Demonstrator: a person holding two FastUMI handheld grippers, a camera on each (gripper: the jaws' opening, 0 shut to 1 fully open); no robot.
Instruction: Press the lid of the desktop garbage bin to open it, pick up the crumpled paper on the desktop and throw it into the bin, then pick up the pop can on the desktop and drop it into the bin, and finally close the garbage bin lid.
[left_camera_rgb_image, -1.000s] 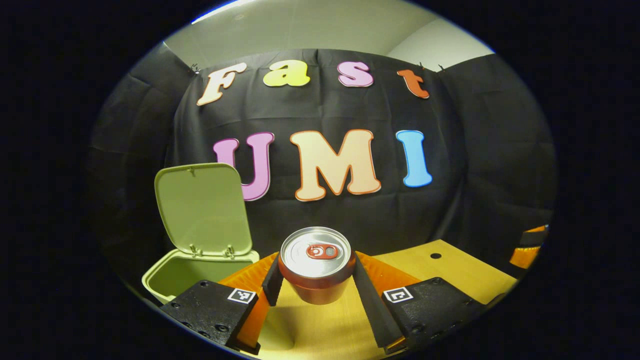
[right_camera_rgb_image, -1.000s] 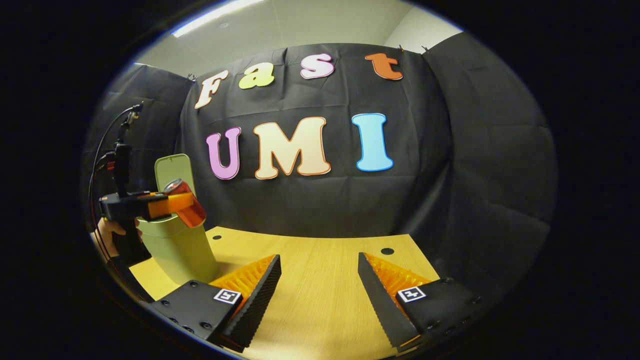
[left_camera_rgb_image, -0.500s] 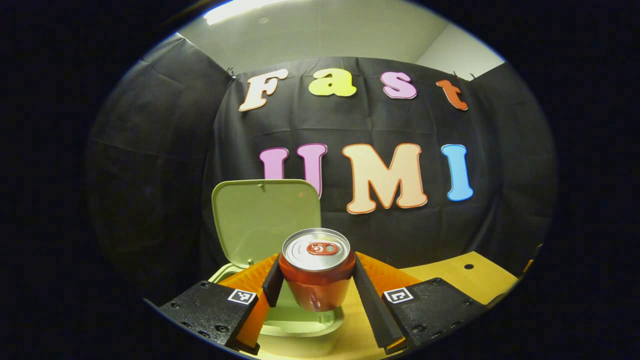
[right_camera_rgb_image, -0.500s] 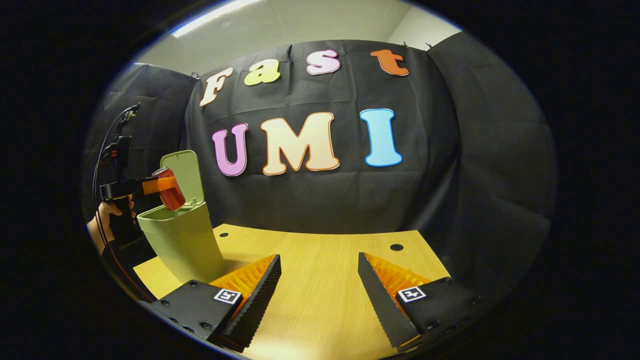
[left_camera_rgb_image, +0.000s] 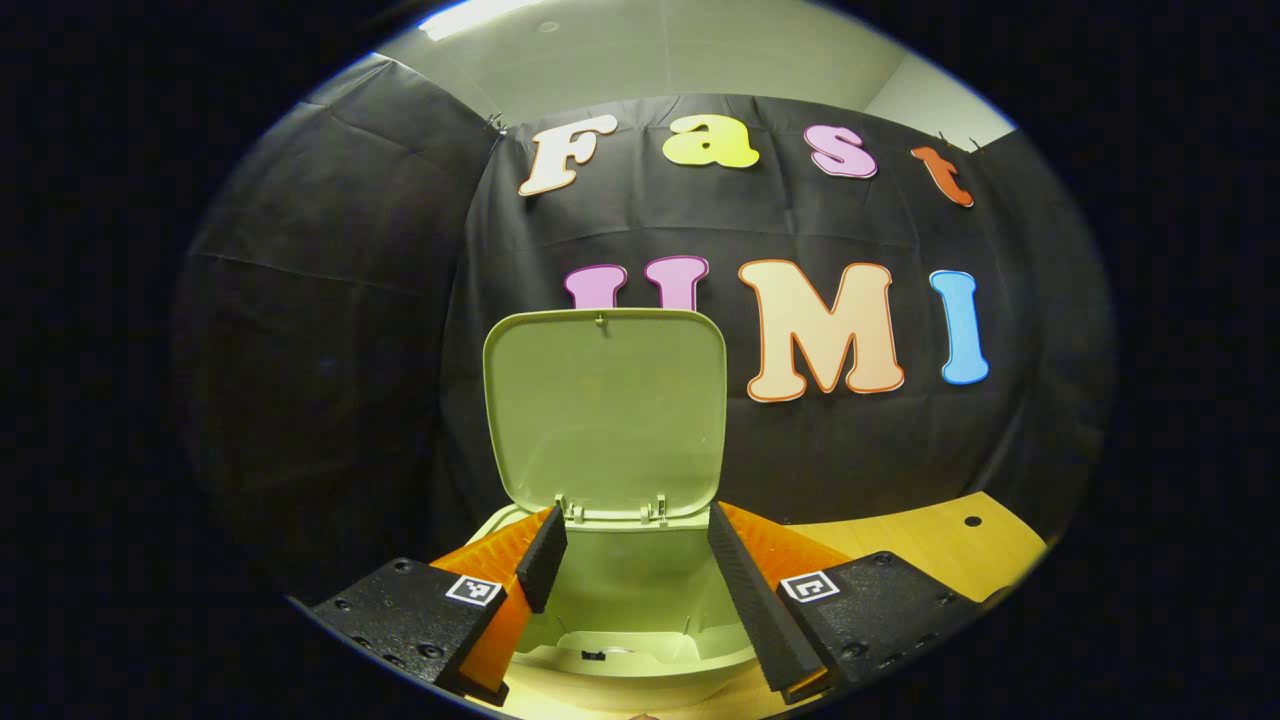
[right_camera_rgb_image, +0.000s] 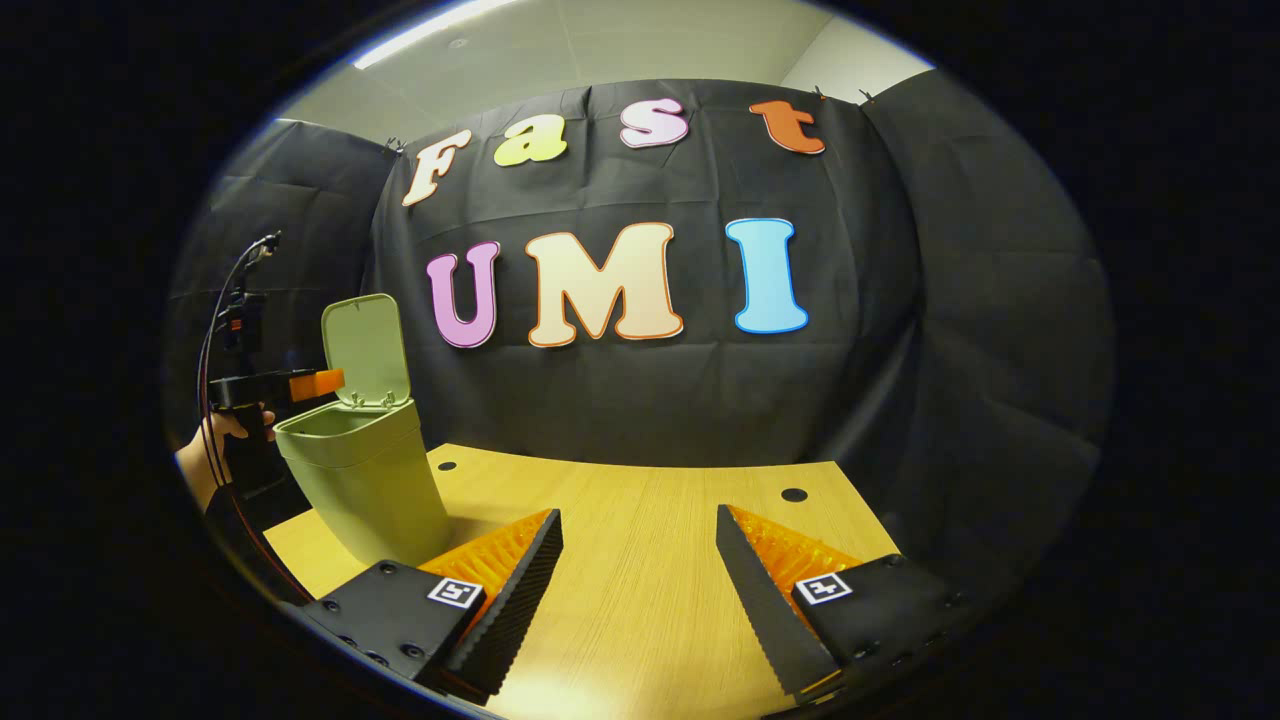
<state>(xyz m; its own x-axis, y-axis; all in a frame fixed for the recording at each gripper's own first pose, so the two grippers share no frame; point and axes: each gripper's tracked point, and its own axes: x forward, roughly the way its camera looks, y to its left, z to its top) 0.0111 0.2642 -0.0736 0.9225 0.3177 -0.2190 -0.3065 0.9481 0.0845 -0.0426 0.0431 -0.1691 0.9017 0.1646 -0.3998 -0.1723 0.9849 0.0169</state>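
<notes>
A pale green desktop garbage bin (left_camera_rgb_image: 640, 640) stands on a light wooden table (right_camera_rgb_image: 640, 560) in front of a black cloth wall. Its lid (left_camera_rgb_image: 606, 412) is open, standing upright on two small hinges at the back rim, with its inner face turned toward the left gripper's camera.

In the left gripper view, the left gripper (left_camera_rgb_image: 630, 560) hangs directly over the open mouth of the bin. Its two fingers are spread apart with nothing between them, one on each side of the opening, and the hinges of the lid sit just beyond their tips. Looking down between the fingers, the inside wall of the bin shows; at the bottom something pale can be made out, too small to identify. The pop can and the crumpled paper cannot be picked out inside from here.

In the right gripper view, the bin sits at the far left corner of the table, lid up. The left gripper (right_camera_rgb_image: 318, 381) reaches level over the bin's rim from the left, held by a person's hand (right_camera_rgb_image: 215, 440), with cables rising behind it.

The right gripper (right_camera_rgb_image: 640, 545) is low over the middle of the table, well apart from the bin. Its fingers are wide apart and empty, with bare wood grain between them. Two small dark holes mark the table's far edge.
</notes>
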